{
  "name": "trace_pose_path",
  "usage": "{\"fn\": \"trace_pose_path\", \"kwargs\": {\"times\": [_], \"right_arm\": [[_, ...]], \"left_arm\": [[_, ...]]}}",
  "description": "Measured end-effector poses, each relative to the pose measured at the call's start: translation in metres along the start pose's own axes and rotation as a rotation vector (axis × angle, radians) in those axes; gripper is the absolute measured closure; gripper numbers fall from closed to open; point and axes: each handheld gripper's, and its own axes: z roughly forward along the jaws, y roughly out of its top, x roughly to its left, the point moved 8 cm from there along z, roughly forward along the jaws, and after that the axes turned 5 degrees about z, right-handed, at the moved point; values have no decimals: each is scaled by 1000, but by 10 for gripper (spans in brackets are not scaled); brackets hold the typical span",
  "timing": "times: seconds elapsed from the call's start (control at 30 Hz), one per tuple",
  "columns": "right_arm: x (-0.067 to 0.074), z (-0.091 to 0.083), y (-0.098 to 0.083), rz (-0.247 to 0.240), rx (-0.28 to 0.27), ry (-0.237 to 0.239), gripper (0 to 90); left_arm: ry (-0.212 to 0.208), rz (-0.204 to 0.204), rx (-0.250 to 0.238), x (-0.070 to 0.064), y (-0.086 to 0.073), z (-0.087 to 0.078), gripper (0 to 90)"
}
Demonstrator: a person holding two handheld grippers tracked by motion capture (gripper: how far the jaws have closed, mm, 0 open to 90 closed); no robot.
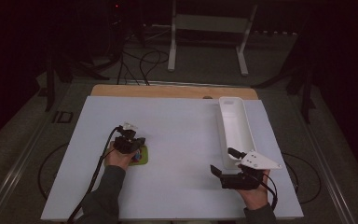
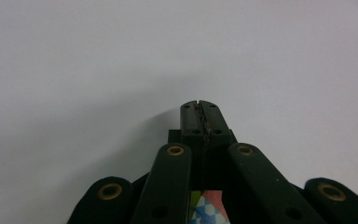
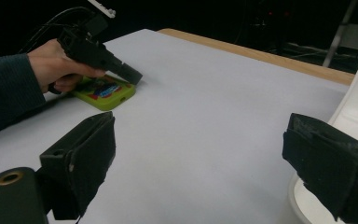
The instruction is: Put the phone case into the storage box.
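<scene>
One small green case (image 1: 141,156) with a bright, colourful top lies flat on the white table (image 1: 182,140), directly beneath the left gripper (image 1: 137,142). That gripper hovers just over the case, and its jaws are clenched together with nothing between them; in the left gripper view the two pads meet over bare table, a patch of the coloured top peeking out below them. Off to that gripper's right, well apart, the right gripper (image 1: 223,163) is held low over the table with its jaws spread wide and empty. Just beyond the right gripper, a long white tray (image 1: 235,123) lies on the table, its near end close beside the outer jaw.
</scene>
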Motion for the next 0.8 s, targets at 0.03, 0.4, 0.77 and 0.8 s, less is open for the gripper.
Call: {"fn": "trace_pose_path", "kwargs": {"times": [0.03,0.4,0.77,0.8], "right_arm": [[0,0,0,0,0,0,90],[0,-1,1,0,-4,-1,90],[0,-1,1,-1,-3,-1,90],[0,-1,1,0,-3,-2,90]], "left_arm": [[-2,-1,2,-1,0,0,900],[-8,6,41,-14,-5,1,900],[-13,9,54,-22,-18,-11,900],[-13,10,55,-23,-20,-13,900]]}}
